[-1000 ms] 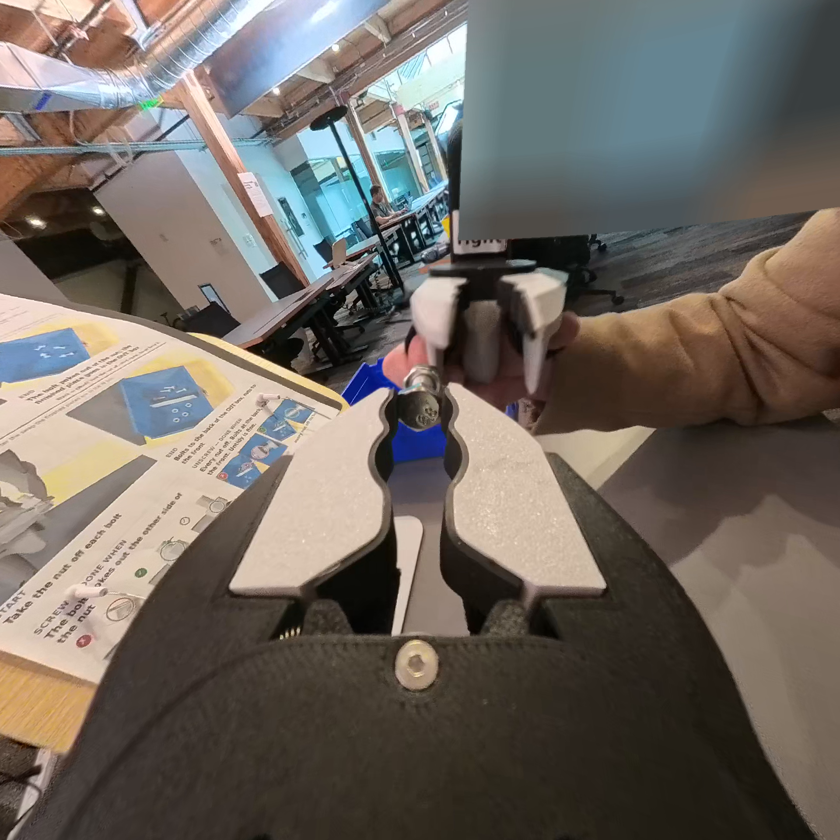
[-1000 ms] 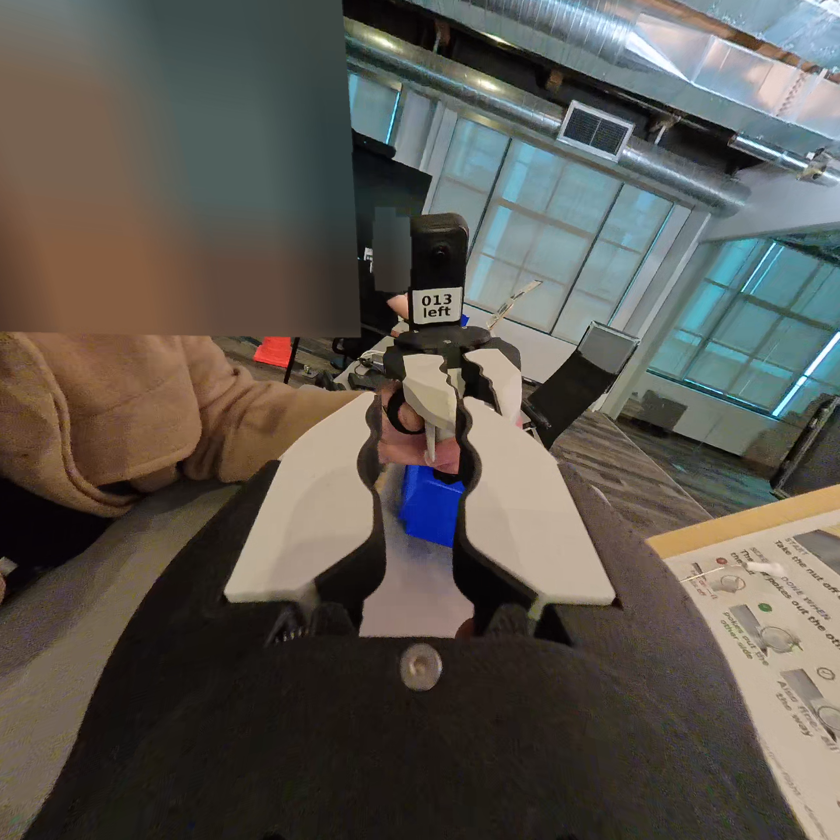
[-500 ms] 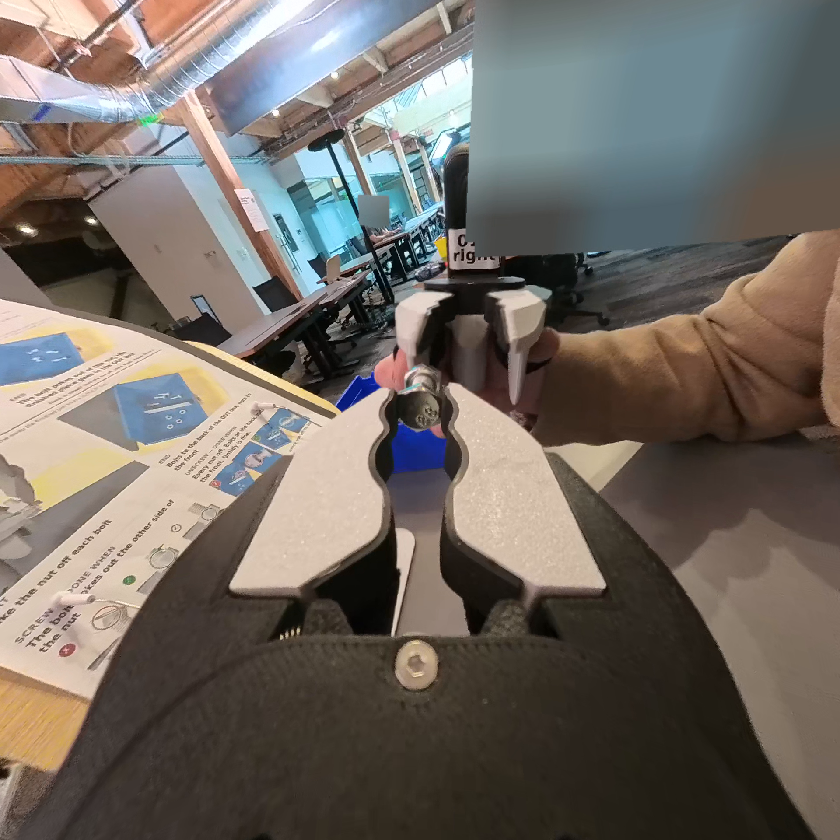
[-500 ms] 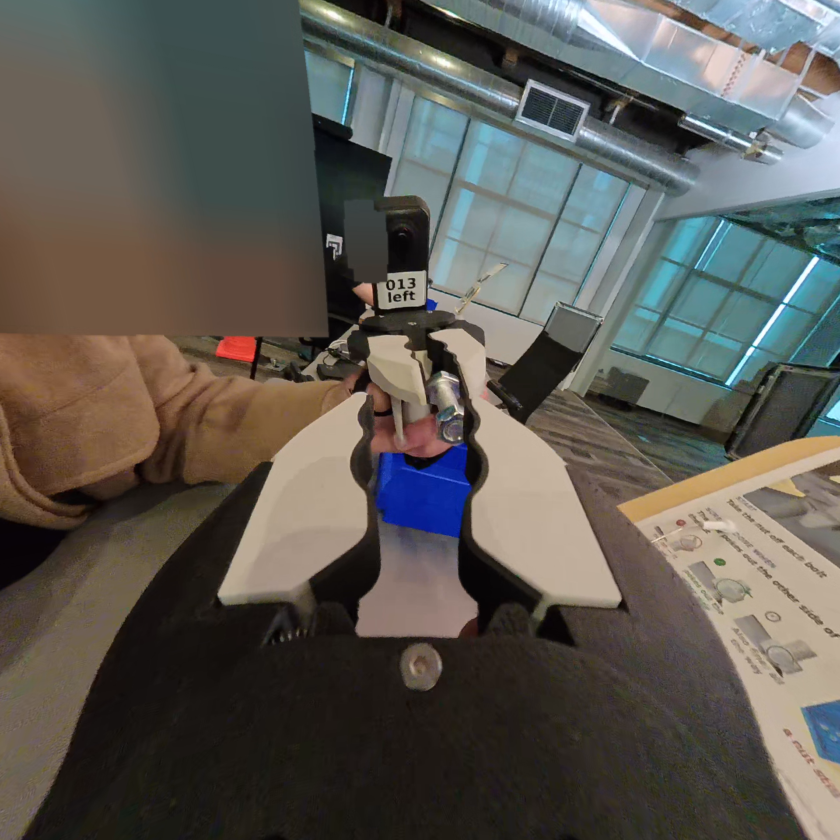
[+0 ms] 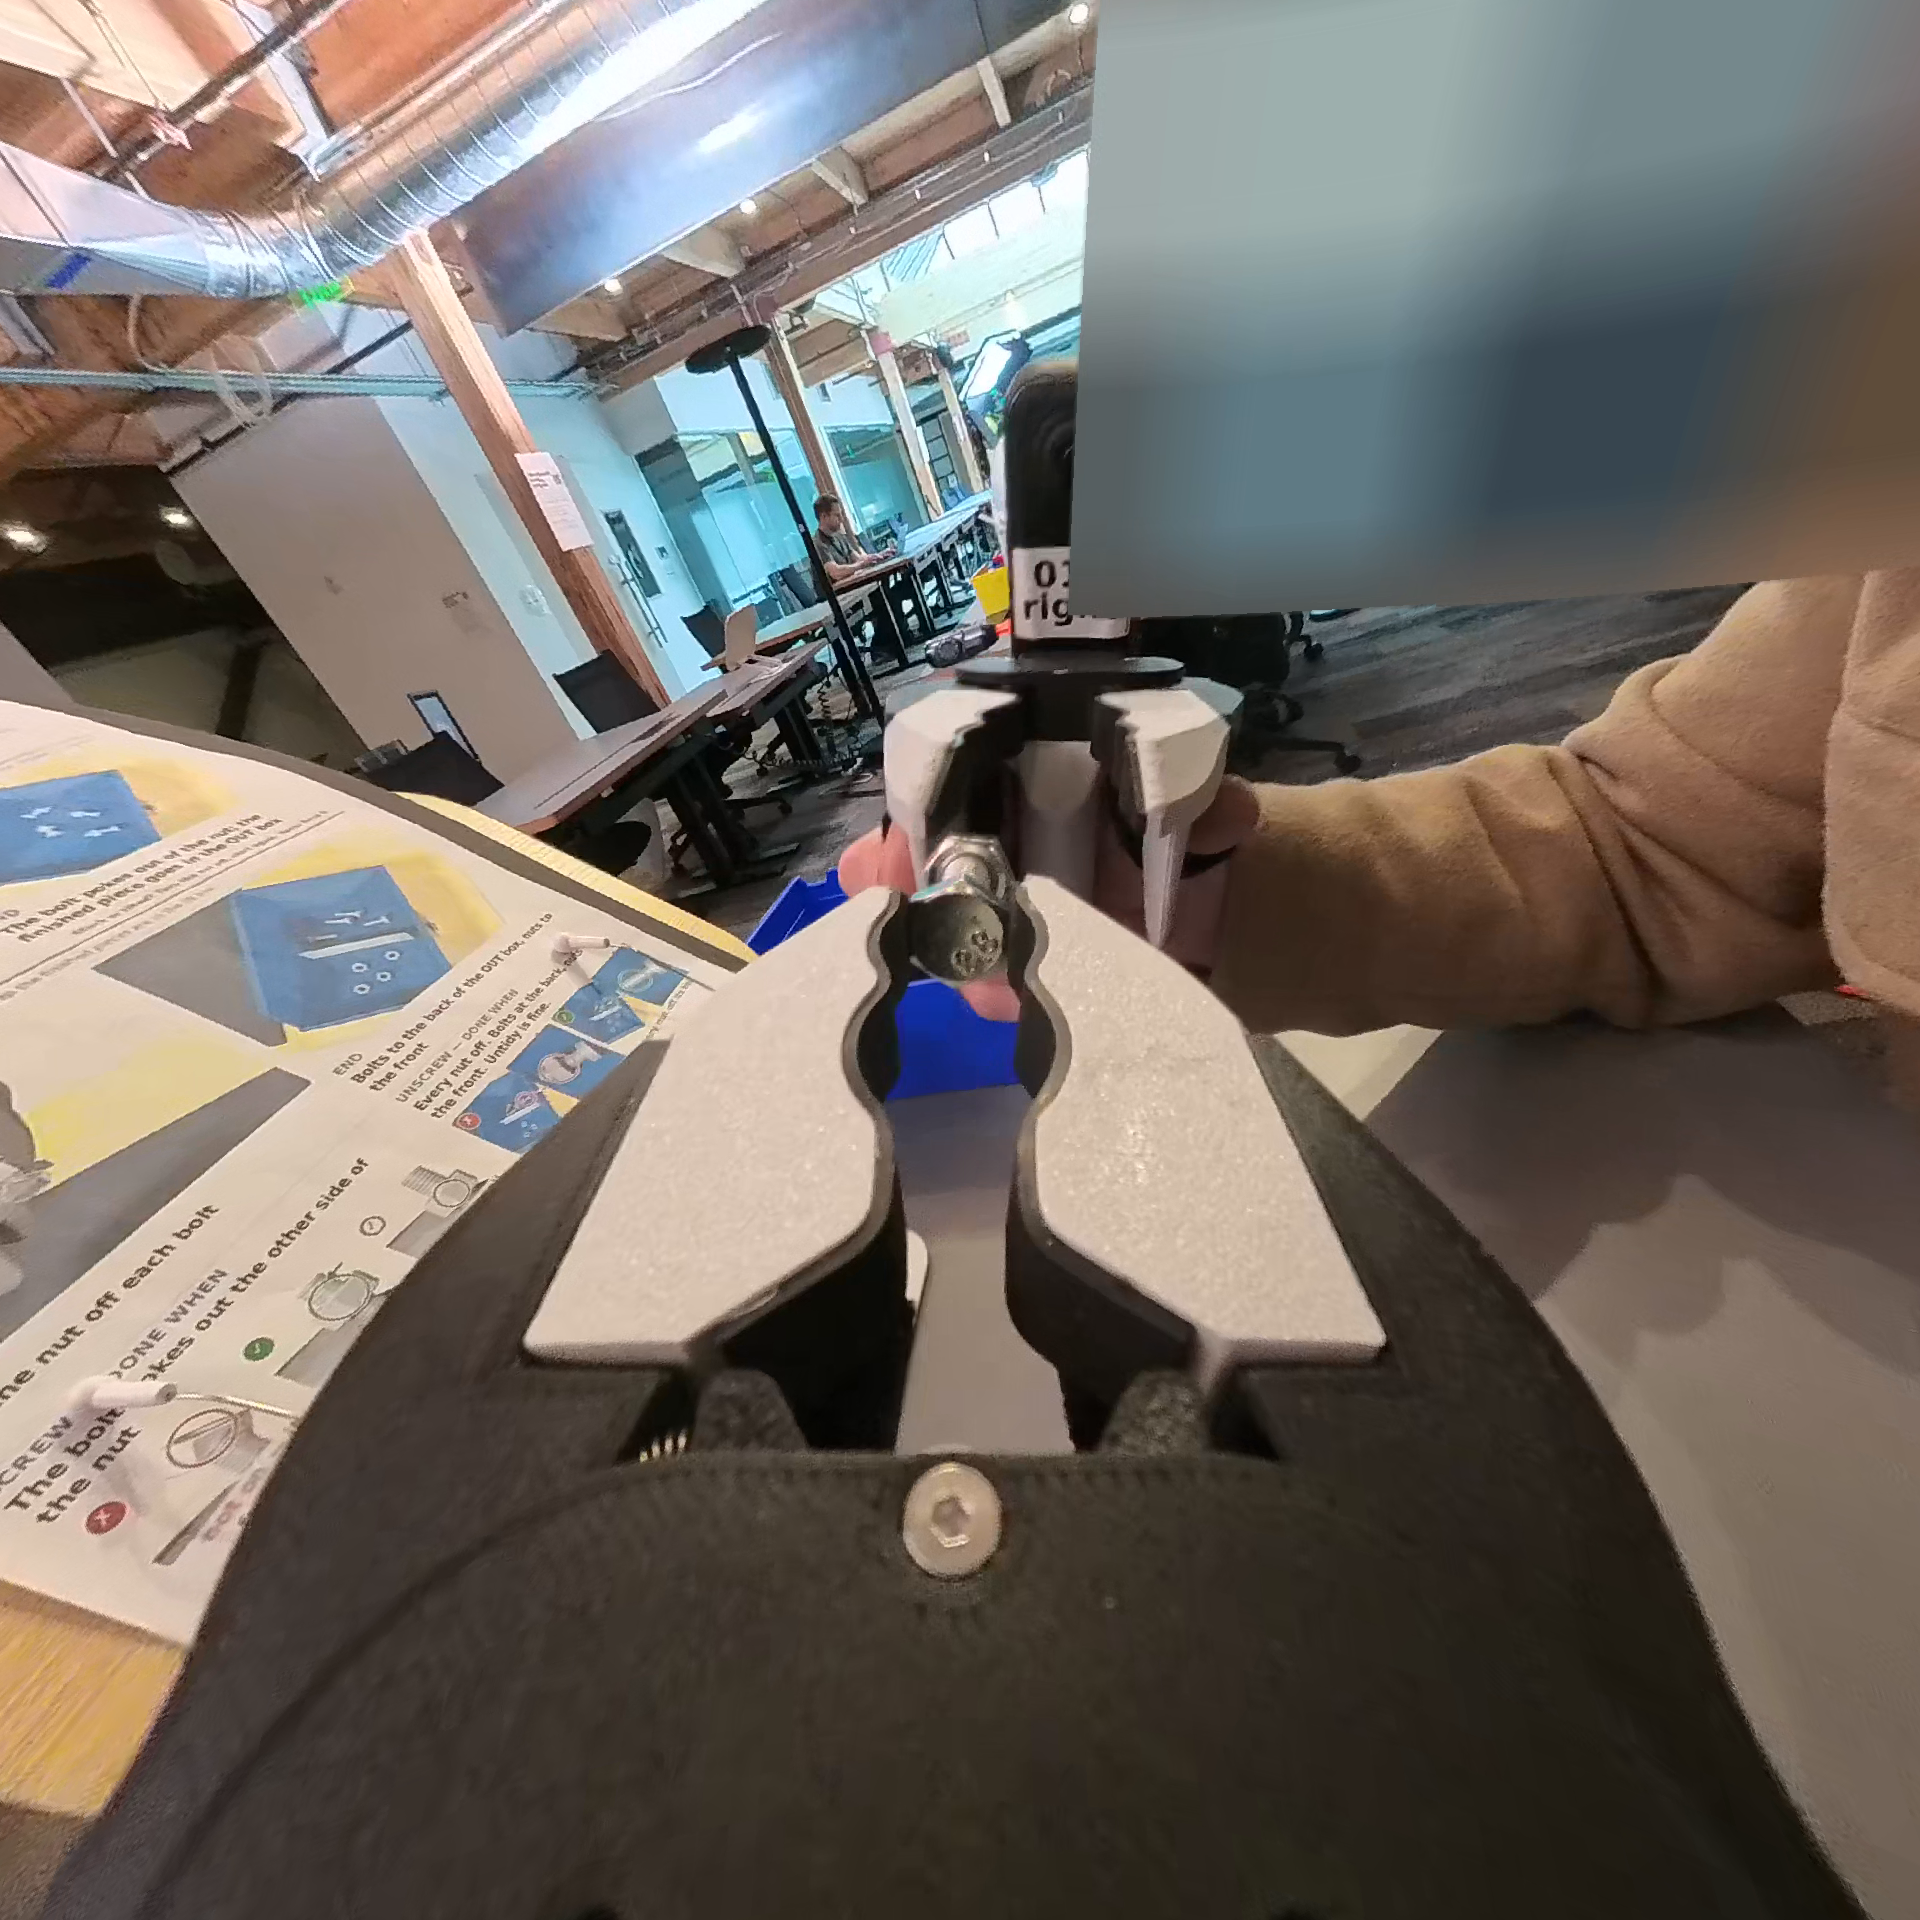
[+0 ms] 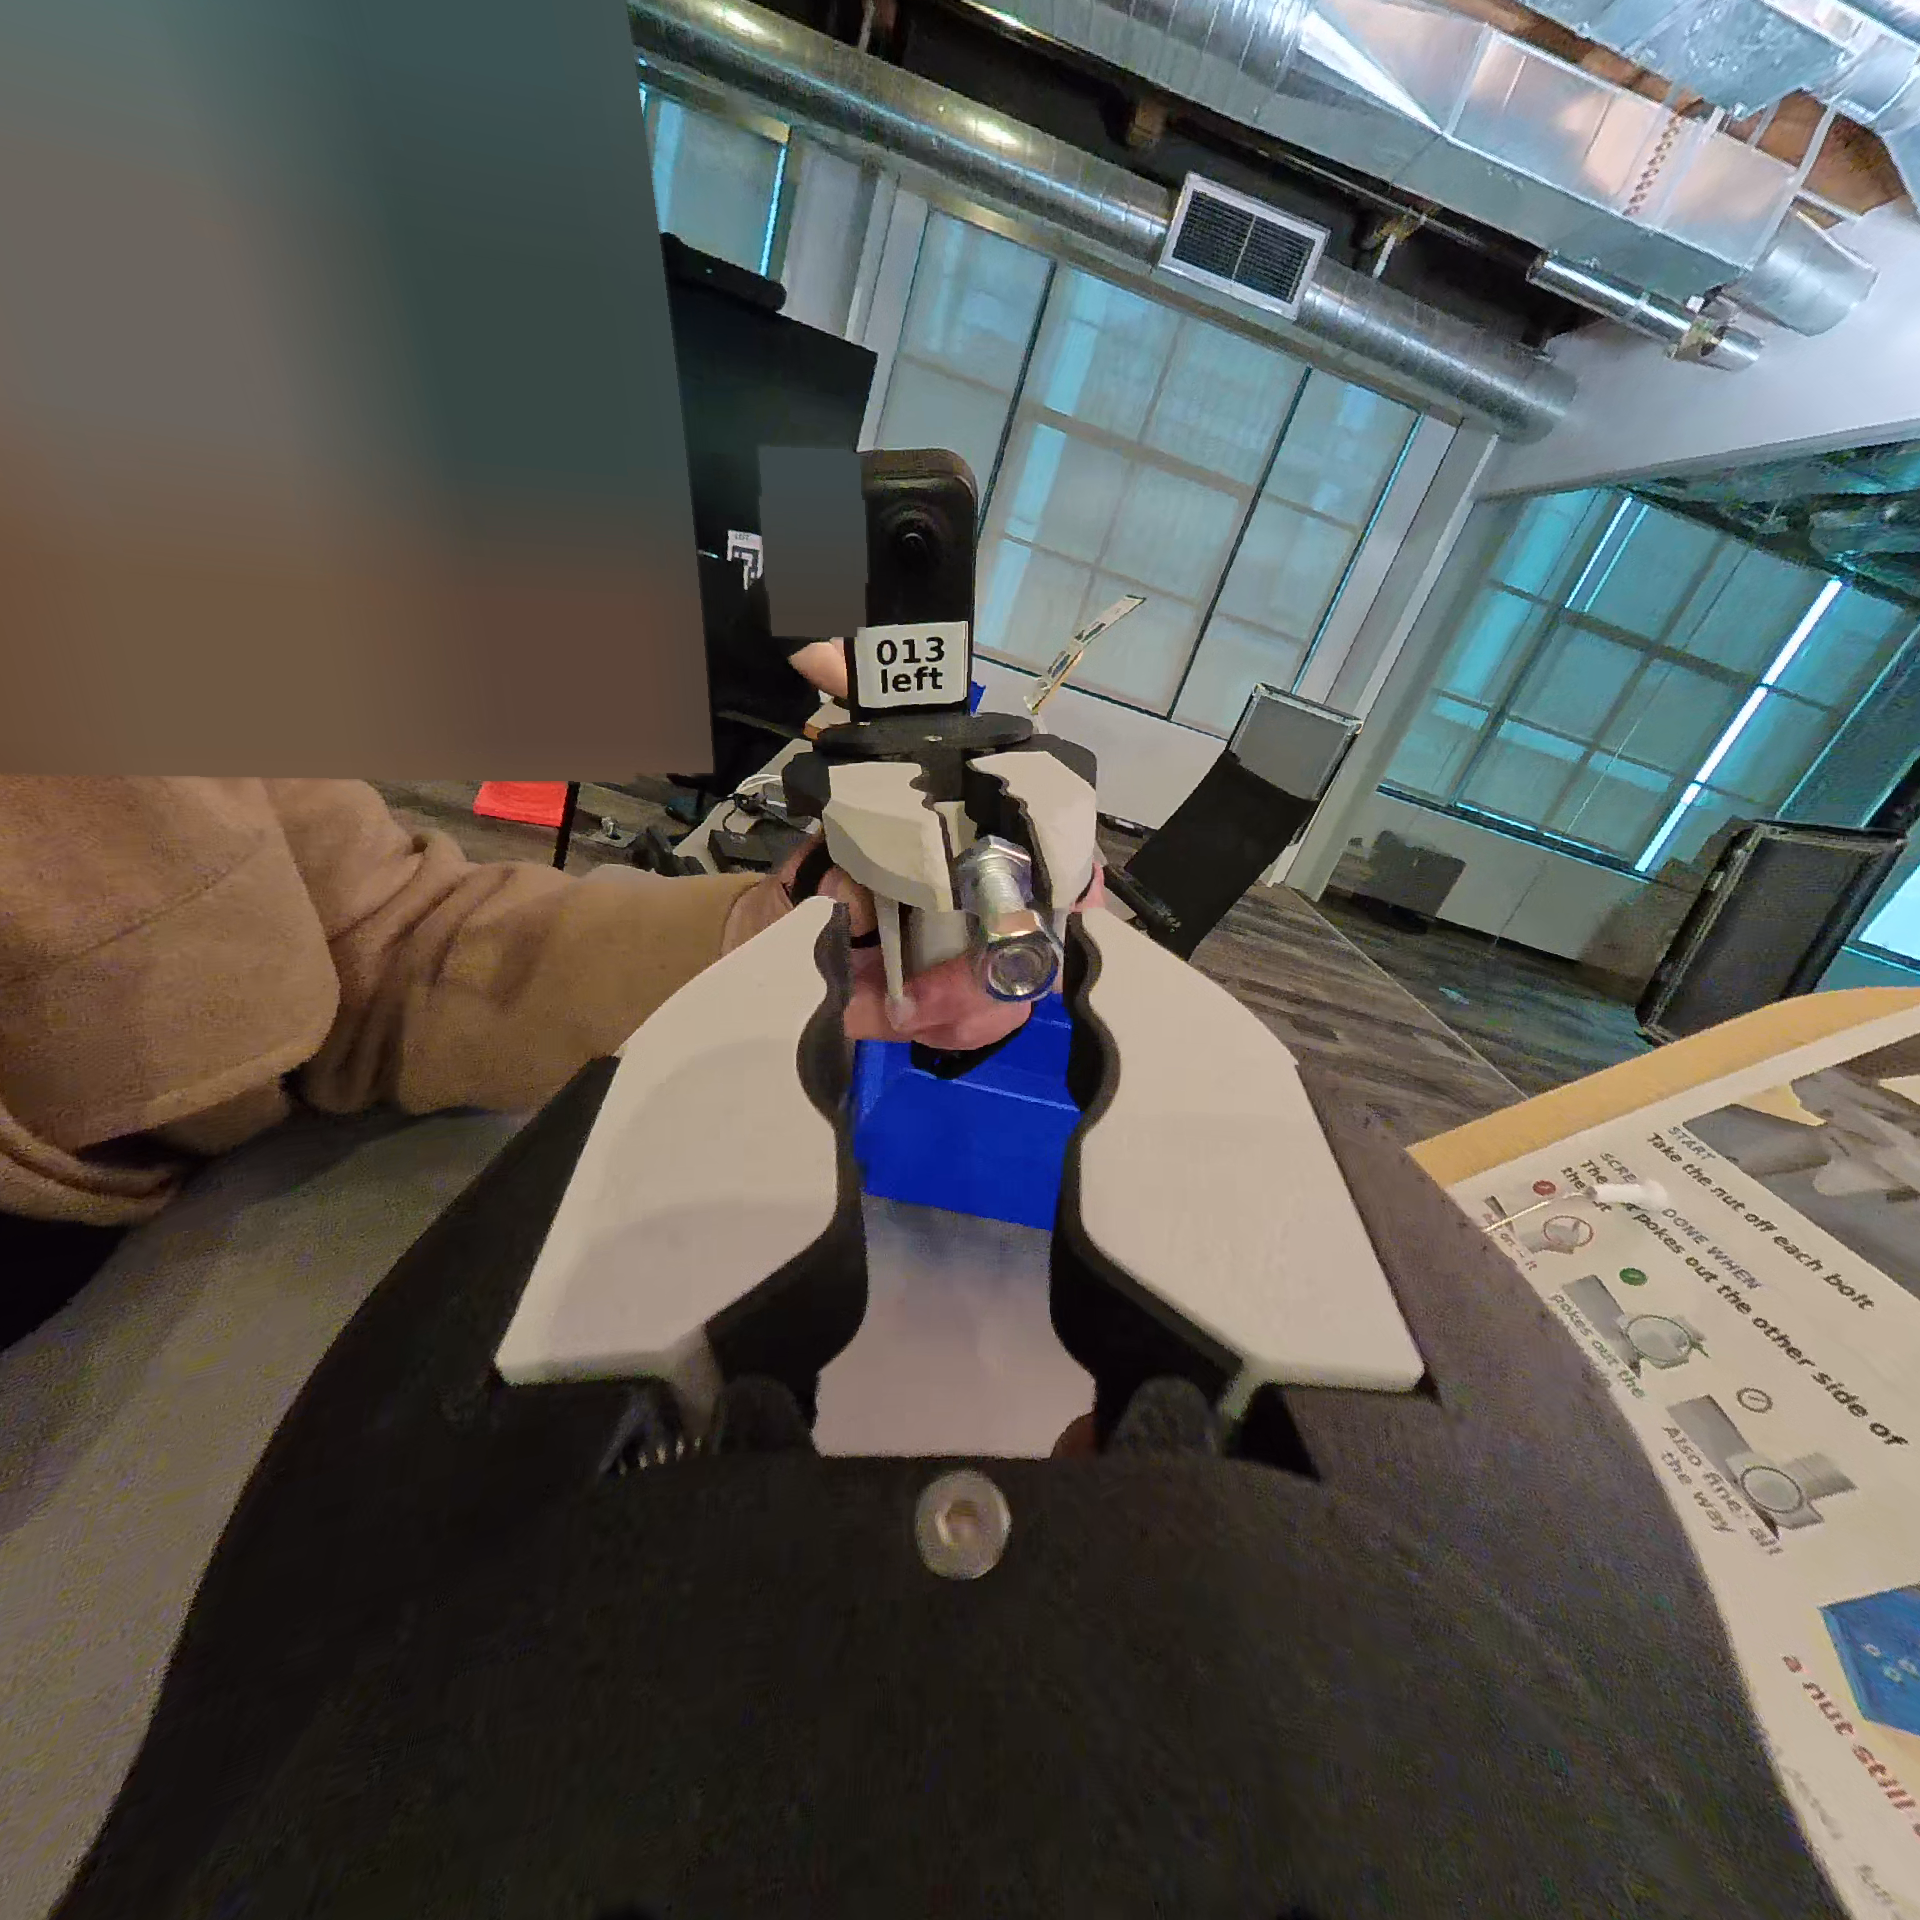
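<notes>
My left gripper (image 5: pixel 958 935) is shut on the dark round head of a steel bolt (image 5: pixel 961 948), held in the air. A hex nut (image 5: pixel 964 864) sits on the bolt's thread, pointing away from me. My right gripper (image 5: pixel 1039 883) faces it, jaws apart, one finger just left of the nut. In the right wrist view the right gripper (image 6: pixel 956 940) is open and empty. The nut (image 6: pixel 1023 961) is between its fingertips, close to the right one, not clamped. The left gripper (image 6: pixel 977 914) holds the bolt (image 6: pixel 987 883) behind it.
A blue bin (image 5: pixel 940 1049) stands on the grey table (image 5: pixel 1662 1299) below both grippers; it also shows in the right wrist view (image 6: pixel 966 1143). A printed instruction sheet (image 5: pixel 208 1091) lies on a wooden board at the left. A person's tan sleeve (image 5: pixel 1507 862) reaches in from the right. Only a small space, under 4 cm, lies between the two pairs of fingers.
The right gripper's jaws have opened wider. The bolt and nut, hidden in the right wrist view a second ago, now show between its fingertips. The left gripper still grips the bolt.
</notes>
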Demonstrator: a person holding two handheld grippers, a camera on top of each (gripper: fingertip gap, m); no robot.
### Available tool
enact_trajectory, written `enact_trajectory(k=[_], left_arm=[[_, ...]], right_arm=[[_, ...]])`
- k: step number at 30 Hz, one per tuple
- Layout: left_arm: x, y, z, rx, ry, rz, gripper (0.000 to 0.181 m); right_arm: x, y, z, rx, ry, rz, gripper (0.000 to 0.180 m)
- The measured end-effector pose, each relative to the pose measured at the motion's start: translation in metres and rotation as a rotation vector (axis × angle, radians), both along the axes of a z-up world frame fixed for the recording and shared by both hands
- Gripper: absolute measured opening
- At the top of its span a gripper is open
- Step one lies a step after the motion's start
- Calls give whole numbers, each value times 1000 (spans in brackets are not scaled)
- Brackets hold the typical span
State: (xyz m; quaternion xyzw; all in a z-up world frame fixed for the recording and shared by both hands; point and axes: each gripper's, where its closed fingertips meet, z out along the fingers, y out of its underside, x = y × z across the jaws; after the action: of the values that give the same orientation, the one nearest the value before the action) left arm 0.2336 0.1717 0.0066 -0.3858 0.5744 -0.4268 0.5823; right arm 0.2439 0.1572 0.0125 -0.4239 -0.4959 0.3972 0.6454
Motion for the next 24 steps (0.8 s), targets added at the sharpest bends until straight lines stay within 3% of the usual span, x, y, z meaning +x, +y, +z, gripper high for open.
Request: enact_trajectory(k=[24], left_arm=[[-4, -2, 2, -58, -40, -70, 17]], right_arm=[[-9, -11, 3, 42, -35, -7, 38]])
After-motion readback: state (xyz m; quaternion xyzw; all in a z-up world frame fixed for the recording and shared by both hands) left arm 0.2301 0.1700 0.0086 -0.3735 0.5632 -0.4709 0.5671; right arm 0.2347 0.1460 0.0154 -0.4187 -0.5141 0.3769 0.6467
